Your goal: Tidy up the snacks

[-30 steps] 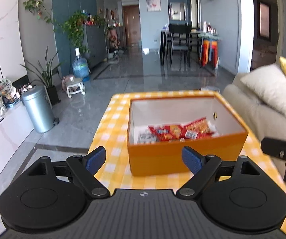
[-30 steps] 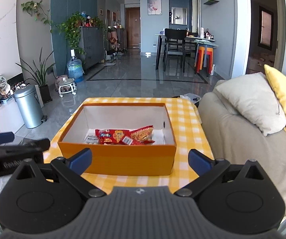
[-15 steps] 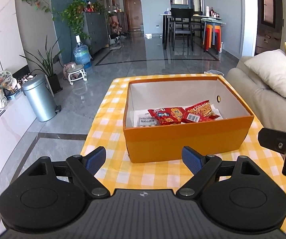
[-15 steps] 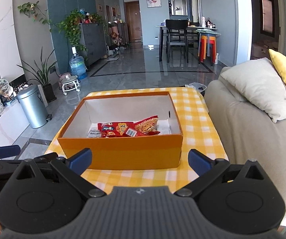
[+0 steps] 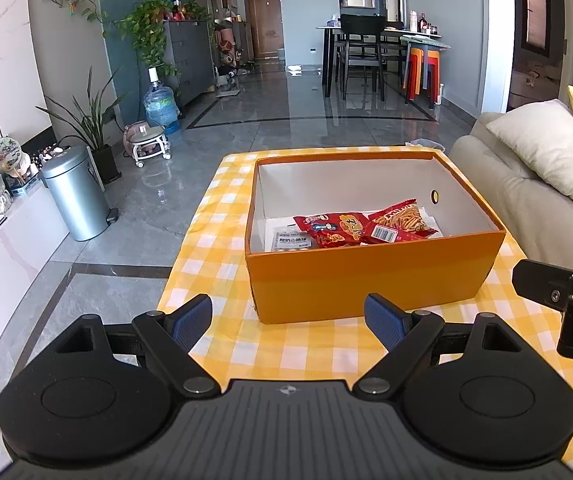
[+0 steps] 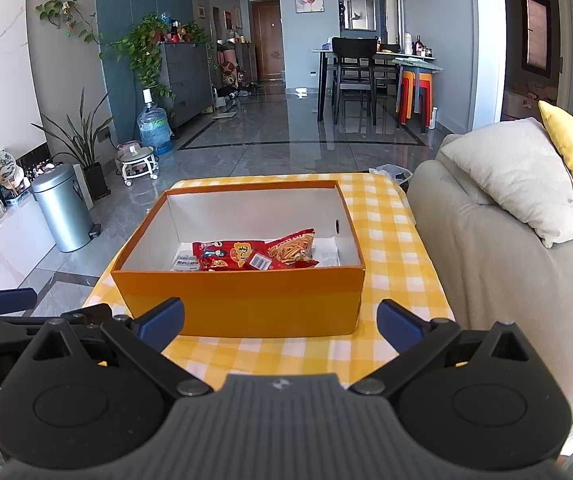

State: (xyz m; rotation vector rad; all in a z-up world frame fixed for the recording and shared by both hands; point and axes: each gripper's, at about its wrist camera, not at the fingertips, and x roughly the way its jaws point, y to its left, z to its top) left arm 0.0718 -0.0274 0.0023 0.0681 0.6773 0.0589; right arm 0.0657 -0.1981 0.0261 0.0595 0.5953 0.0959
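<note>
Checked tablecloth (image 5: 222,248) bears snack box (image 5: 370,280) beyond both empty, spread tongs (image 5: 288,322) (image 6: 280,320).

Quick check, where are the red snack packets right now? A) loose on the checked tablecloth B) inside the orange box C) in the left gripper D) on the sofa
B: the red snack packets lie on the floor of the orange box, while the left gripper and right gripper are both open and empty in front of it.
</note>
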